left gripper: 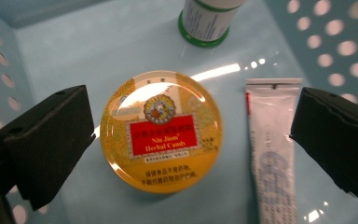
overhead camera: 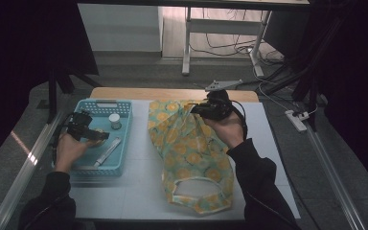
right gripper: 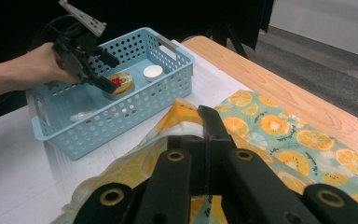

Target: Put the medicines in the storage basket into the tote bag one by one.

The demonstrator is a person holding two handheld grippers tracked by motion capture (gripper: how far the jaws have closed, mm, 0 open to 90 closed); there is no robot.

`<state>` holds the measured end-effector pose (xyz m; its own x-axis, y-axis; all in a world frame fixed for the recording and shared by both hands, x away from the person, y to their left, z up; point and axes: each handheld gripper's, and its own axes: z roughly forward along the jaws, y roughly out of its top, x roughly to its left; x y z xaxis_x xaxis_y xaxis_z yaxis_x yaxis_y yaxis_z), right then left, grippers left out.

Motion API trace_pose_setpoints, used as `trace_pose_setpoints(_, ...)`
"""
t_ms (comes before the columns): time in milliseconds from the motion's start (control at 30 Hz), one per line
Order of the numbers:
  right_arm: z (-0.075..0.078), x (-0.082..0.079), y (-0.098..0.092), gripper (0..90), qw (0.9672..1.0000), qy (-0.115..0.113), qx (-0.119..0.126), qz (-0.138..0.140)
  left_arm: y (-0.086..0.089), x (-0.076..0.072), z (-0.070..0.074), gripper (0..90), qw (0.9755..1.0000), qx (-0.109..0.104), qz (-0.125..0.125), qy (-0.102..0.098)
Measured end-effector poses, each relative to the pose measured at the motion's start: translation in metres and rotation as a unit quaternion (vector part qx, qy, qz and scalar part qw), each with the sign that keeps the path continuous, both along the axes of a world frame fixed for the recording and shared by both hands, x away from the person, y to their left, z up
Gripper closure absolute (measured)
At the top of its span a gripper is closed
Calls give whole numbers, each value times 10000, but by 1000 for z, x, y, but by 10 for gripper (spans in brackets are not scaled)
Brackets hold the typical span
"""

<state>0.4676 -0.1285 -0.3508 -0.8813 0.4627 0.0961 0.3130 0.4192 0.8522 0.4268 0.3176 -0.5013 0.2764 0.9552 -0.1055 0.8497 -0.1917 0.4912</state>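
A blue perforated basket [overhead camera: 104, 101] stands at the table's left. In it lie a round yellow candy tin [left gripper: 161, 130] with a red label, a white tube [left gripper: 272, 149] and a small white bottle [left gripper: 205, 21] with a green base. My left gripper [left gripper: 191, 116] hangs open just above the tin, one jaw on each side of it, apart from it. A fabric bag with an orange-slice print [overhead camera: 191, 153] lies on the white mat, its mouth toward the person. My right gripper [overhead camera: 194, 109] is shut on the bag's far upper edge [right gripper: 182, 116], lifting it a little.
The white mat [overhead camera: 134, 187] covers a wooden table whose bare far edge [overhead camera: 172, 93] shows behind the bag. Between basket and bag runs a strip of bare mat. Beyond the table are desk legs [overhead camera: 187, 43], cables and a power strip [overhead camera: 297, 120] on the floor.
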Motion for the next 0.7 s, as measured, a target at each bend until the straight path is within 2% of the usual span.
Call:
trace_pose_setpoints(200,0,0,-2,900,10000,-7,-5,1,-2,9,-11,0,9996,99,44,276)
trace_pose_setpoints(400,-1,0,-4,900,10000,2,11,-12,-5,14,-15,4,9980,401,33,493)
trace_pose_setpoints(600,-2,0,-5,900,10000,13,12,-12,-8,18,-20,70,9953,681,62,688)
trace_pose_setpoints(700,-2,0,-5,900,10000,12,13,-11,-8,18,-20,124,9951,698,104,699)
